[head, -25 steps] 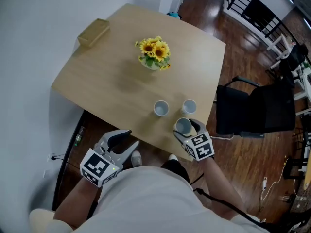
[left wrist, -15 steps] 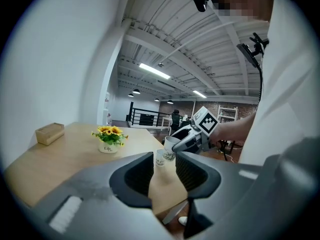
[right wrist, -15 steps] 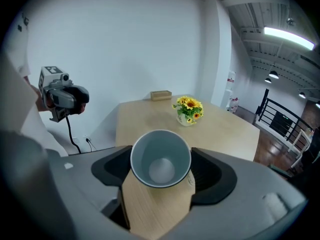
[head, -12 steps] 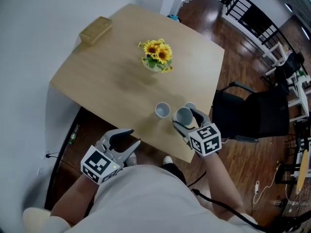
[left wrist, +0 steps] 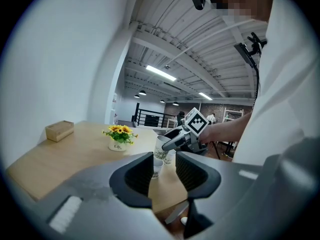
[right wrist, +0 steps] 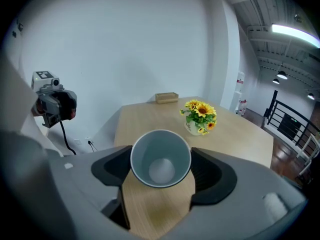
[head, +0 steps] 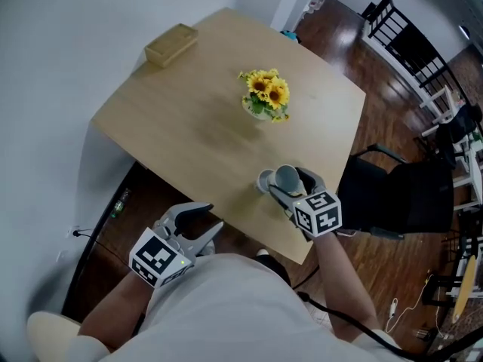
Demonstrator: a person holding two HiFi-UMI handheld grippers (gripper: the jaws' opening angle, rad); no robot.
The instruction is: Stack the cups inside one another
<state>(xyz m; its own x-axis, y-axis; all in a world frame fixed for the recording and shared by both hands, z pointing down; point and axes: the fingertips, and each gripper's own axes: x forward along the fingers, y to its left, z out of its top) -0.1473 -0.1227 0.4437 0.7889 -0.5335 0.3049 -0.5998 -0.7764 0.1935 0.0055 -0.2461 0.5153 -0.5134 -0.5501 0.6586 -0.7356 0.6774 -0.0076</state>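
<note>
My right gripper (head: pixel 290 184) is shut on a white paper cup (head: pixel 285 175) and holds it tilted above the table's near right part. In the right gripper view the cup (right wrist: pixel 160 158) fills the gap between the jaws, its mouth facing the camera. A second cup (head: pixel 265 180) stands on the table just left of the held one. The left gripper view shows the held cup (left wrist: pixel 161 147) above two standing cups (left wrist: pixel 156 168), (left wrist: pixel 170 157). My left gripper (head: pixel 207 219) is open and empty, below the table's near edge.
A pot of sunflowers (head: pixel 266 98) stands mid-table on the wooden table (head: pixel 181 127), and a tan box (head: pixel 171 44) lies at the far left corner. A black chair (head: pixel 400 194) stands to the right of the table. A white wall runs along the left.
My right gripper has carried the cup up and to the left, from the table's near edge to just beside the left standing cup. The left gripper has stayed put.
</note>
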